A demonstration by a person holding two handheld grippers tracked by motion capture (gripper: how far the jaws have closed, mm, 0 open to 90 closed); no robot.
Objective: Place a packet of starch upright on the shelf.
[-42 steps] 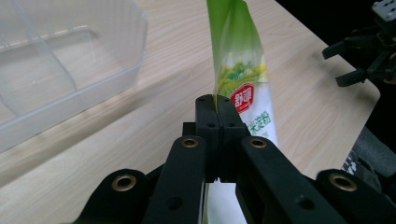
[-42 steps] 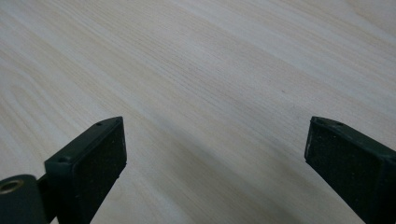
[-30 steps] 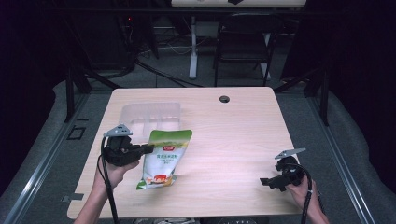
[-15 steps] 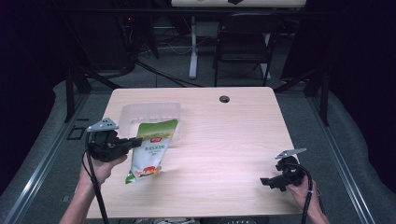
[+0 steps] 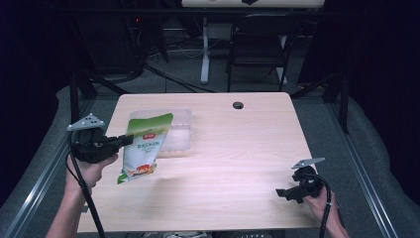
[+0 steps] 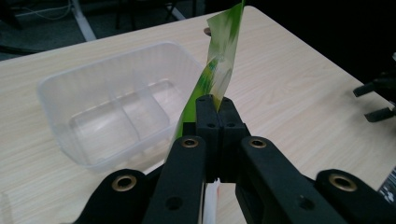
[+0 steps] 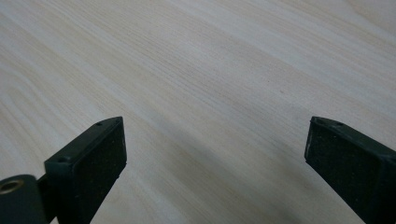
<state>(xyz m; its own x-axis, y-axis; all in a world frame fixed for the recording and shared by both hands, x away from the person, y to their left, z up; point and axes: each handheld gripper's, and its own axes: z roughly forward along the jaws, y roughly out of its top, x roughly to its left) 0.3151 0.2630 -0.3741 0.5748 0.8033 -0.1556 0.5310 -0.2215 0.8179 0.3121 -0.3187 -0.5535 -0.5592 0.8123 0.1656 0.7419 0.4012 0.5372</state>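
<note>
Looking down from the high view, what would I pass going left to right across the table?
Left gripper → green snack pouch it pinches → clear plastic container → small dark hole in the table → right gripper.

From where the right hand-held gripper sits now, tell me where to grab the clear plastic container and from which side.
Take the clear plastic container by its thin upright rim, on the long wall facing the table's middle, coming down from above with one jaw inside and one outside. It sits upright and open-topped, and the body looks too wide to span. The green pouch held in the left hand-held gripper crowds the other side.
</note>
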